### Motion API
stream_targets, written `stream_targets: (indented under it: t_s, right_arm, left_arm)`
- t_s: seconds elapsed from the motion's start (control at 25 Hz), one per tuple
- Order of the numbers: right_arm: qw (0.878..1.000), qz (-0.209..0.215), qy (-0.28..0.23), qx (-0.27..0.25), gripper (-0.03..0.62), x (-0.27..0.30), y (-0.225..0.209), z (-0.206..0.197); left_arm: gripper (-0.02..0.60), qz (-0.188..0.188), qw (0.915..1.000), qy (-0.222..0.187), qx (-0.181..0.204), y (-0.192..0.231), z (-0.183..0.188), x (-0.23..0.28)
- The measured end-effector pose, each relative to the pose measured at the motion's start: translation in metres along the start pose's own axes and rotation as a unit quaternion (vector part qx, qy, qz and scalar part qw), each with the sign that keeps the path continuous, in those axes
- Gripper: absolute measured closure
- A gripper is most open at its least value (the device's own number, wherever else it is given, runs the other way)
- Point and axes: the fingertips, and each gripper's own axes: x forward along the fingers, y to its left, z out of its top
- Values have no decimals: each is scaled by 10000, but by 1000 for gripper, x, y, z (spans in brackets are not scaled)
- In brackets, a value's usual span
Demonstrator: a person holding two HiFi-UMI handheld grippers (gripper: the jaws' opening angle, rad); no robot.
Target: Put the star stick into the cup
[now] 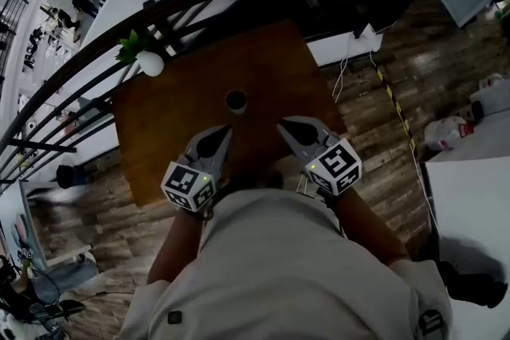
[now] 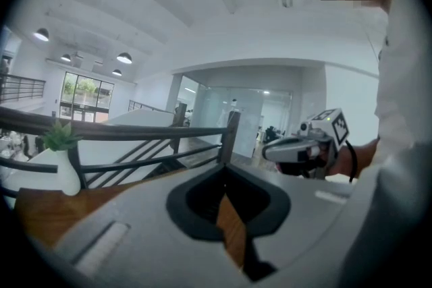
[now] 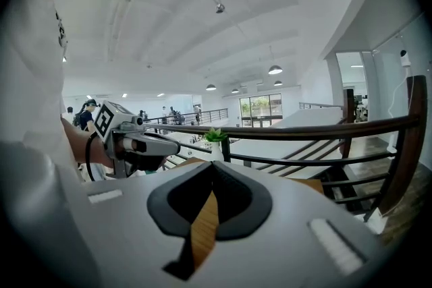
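Both tongs were clenched shut on nothing: left gripper (image 1: pixel 223 134) and right gripper (image 1: pixel 285 126) hung over the wooden table (image 1: pixel 175 123), the dark cup (image 1: pixel 236 101) just beyond their tips. Couldn't really make out the star stick in the dim head view

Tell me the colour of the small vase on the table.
The vase is white; the left gripper view shows it best.
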Motion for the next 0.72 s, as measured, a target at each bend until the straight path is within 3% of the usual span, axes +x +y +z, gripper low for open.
stream_targets:
  t_s: [0.24,0.72]
  right_arm:
    - [9998,204,-57,-19,586,4,6,3]
    - [9998,104,-176,-56,586,18,47,24]
  left_arm:
    - [578,58,9999,62,72,0,0,-8]
    - [578,-78,9997,16,224,15,11,-55]
